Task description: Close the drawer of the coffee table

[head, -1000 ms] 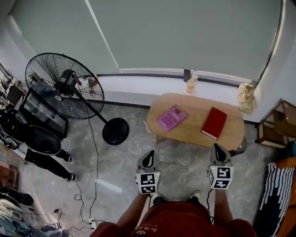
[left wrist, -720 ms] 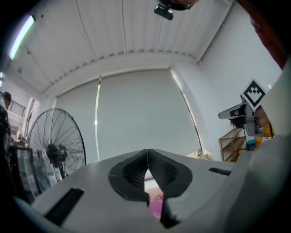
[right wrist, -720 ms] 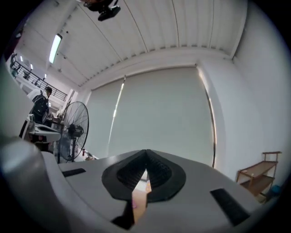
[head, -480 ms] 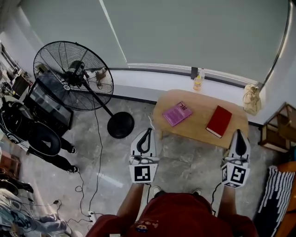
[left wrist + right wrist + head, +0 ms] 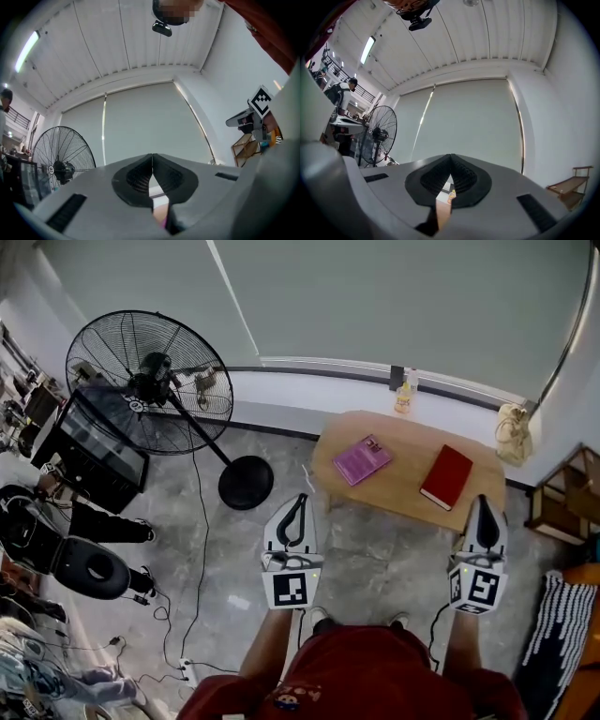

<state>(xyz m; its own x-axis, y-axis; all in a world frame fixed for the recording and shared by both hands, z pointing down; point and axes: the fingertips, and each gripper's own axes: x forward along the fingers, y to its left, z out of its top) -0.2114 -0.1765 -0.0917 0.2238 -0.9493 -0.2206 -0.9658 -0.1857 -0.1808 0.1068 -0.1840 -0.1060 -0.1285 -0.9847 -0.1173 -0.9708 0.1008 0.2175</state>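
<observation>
The oval light-wood coffee table (image 5: 405,476) stands below the window wall, its long axis running left to right and dipping rightward. The left gripper (image 5: 300,502) and right gripper (image 5: 484,504) hover near it, jaws together, empty.

Head view: steeply downward, from high above coffee table (image 5: 403,479). Gripper views: near-level, tilted slightly upward, facing blind (image 5: 375,296); all three share fan (image 5: 150,381).
</observation>
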